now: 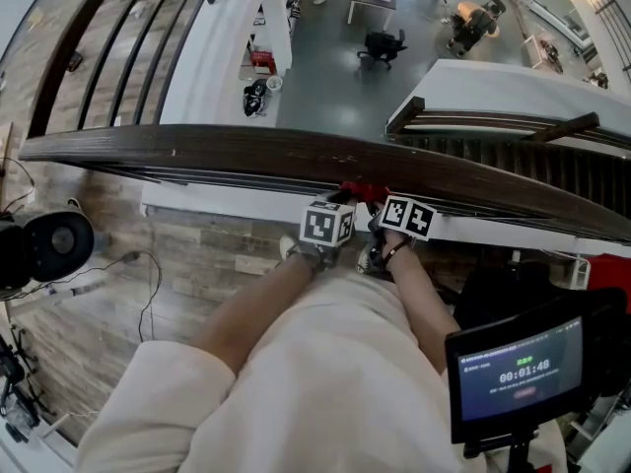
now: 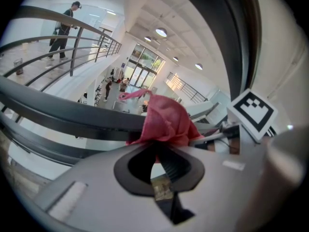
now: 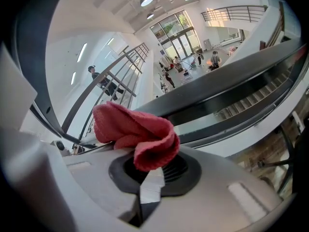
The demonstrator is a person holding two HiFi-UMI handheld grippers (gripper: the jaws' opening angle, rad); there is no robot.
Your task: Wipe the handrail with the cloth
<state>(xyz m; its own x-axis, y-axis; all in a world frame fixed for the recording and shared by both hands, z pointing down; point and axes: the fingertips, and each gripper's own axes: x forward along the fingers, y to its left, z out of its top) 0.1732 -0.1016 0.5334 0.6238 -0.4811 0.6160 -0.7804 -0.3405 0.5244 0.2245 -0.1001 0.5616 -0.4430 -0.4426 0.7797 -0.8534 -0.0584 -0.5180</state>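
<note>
Cloth (image 1: 363, 191): clamped by left gripper (image 2: 161, 166) and right gripper (image 3: 152, 170), side by side. Rail (image 1: 197, 151): just ahead of both, long axis crosswise, left to right.

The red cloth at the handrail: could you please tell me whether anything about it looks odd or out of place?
Nothing is damaged or spilled. The red cloth is only bunched into a wad, pinched by both the left gripper and the right gripper at the handrail, rather than spread flat.
</note>
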